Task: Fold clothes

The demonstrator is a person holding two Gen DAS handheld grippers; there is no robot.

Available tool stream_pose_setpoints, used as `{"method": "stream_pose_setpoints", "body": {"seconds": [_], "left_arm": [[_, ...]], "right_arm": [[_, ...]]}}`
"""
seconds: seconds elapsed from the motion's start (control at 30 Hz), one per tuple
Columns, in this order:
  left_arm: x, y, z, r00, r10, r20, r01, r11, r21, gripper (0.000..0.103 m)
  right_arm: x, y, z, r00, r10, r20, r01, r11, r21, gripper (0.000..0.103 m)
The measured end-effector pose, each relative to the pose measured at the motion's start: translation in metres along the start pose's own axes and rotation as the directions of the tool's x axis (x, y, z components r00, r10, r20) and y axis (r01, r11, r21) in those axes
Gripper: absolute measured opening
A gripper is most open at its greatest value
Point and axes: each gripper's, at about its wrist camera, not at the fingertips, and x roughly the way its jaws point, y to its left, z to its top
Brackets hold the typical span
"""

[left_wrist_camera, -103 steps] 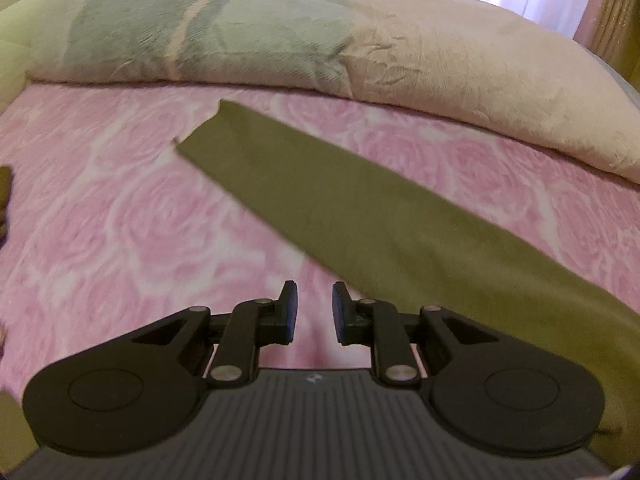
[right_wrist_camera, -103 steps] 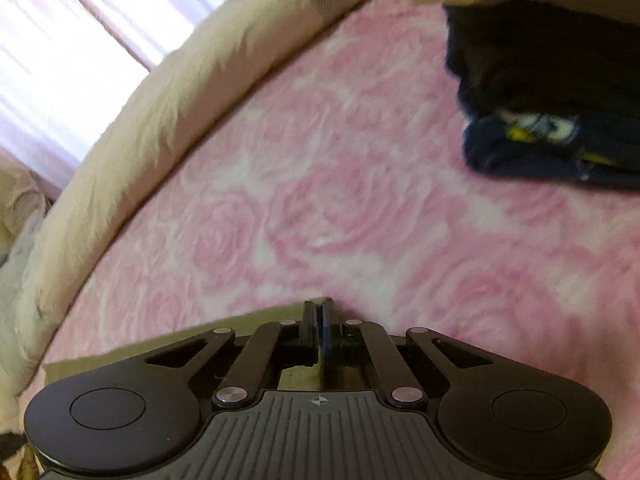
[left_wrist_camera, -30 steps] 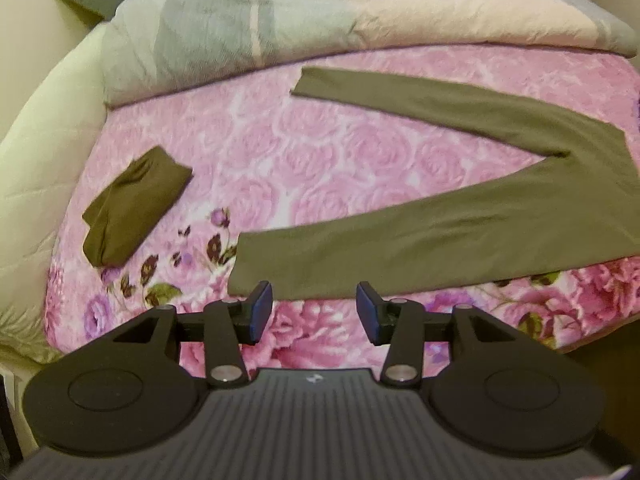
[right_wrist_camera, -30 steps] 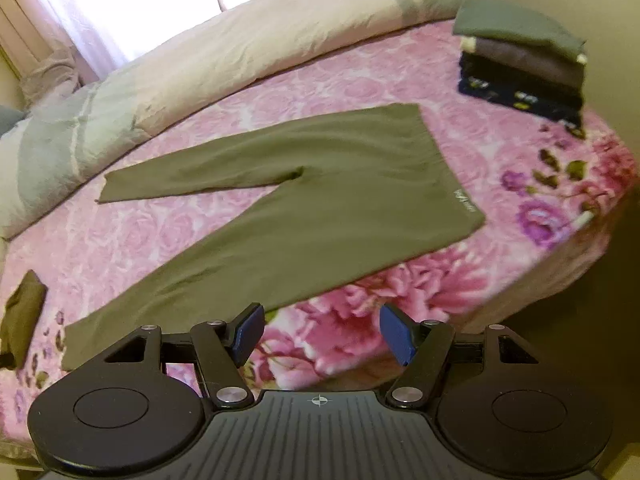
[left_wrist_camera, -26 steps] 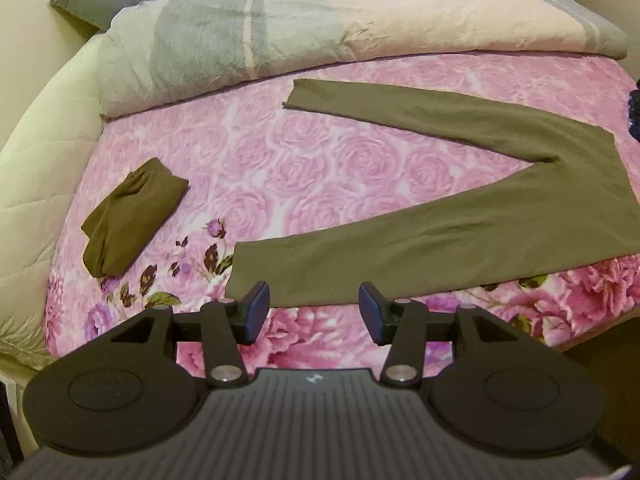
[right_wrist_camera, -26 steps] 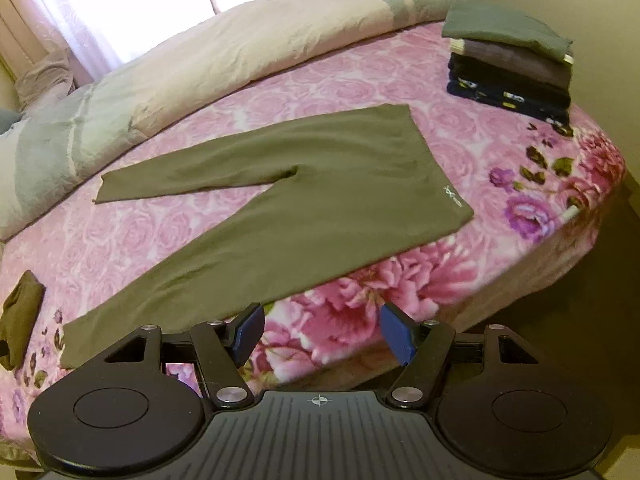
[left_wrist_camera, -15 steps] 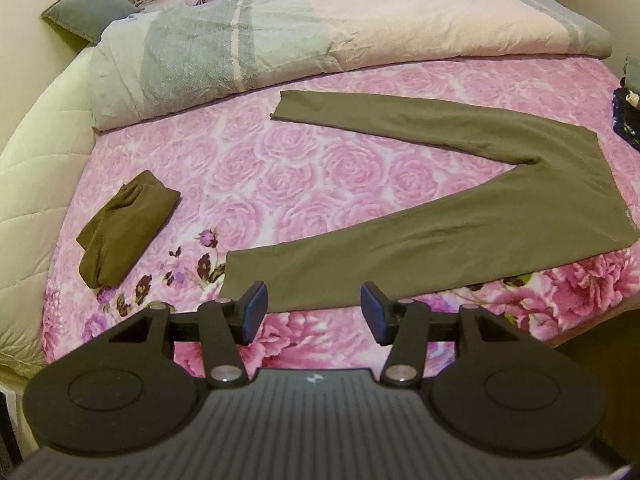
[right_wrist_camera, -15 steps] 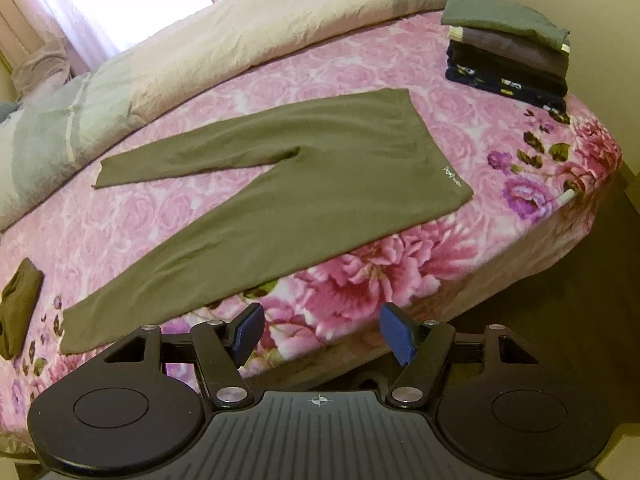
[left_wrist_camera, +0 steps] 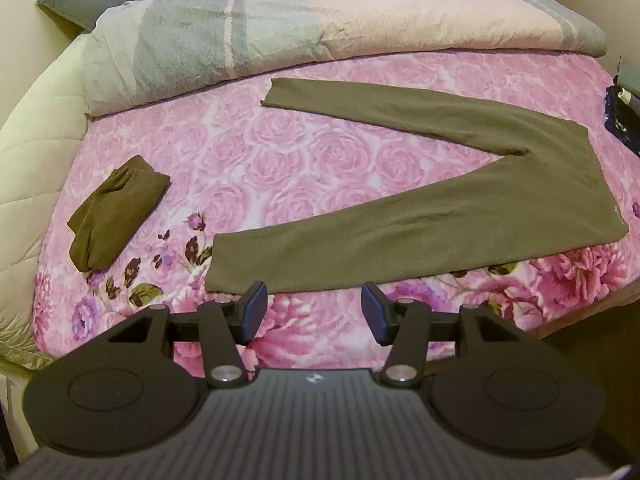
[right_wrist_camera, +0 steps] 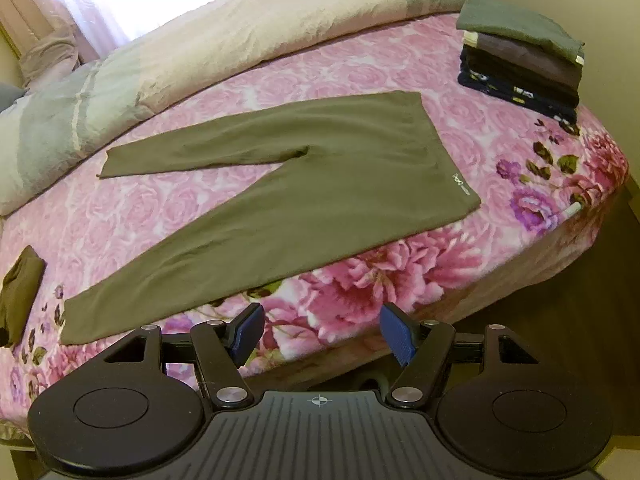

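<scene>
On the pink floral bed point(left_wrist_camera: 328, 152), a folded olive bundle point(left_wrist_camera: 116, 214) lies far left. Olive leggings point(left_wrist_camera: 460, 216) lie flat along the near edge, their long axis left to right, cuffs left, waistband right. Only the right wrist view shows the whole stack of folded clothes point(right_wrist_camera: 524, 56). The left gripper point(left_wrist_camera: 313, 312) and right gripper point(right_wrist_camera: 320, 334) hang open, empty.

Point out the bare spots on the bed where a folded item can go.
Free: the pink sheet between the leggings' two legs, and the strip between the small folded olive garment and the near leg's cuff. Also bare between the waistband and the folded stack. Crowded: the far edge, under the rolled duvet.
</scene>
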Motion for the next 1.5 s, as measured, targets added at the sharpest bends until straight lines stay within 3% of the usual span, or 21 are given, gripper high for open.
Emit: {"method": "stream_pose_setpoints", "body": {"seconds": [0.97,1.5], "left_arm": [[0.015,0.013,-0.014,0.999,0.007,-0.049,-0.007,1.0,-0.014,0.049],[0.044,-0.015,0.017,0.996,-0.009,-0.089,0.01,1.0,0.007,0.049]], "right_arm": [[0.013,0.013,-0.001,0.999,-0.008,-0.043,0.007,1.0,-0.024,0.067],[0.039,0.0,0.029,0.996,-0.023,-0.084,0.022,1.0,-0.018,0.067]]}}
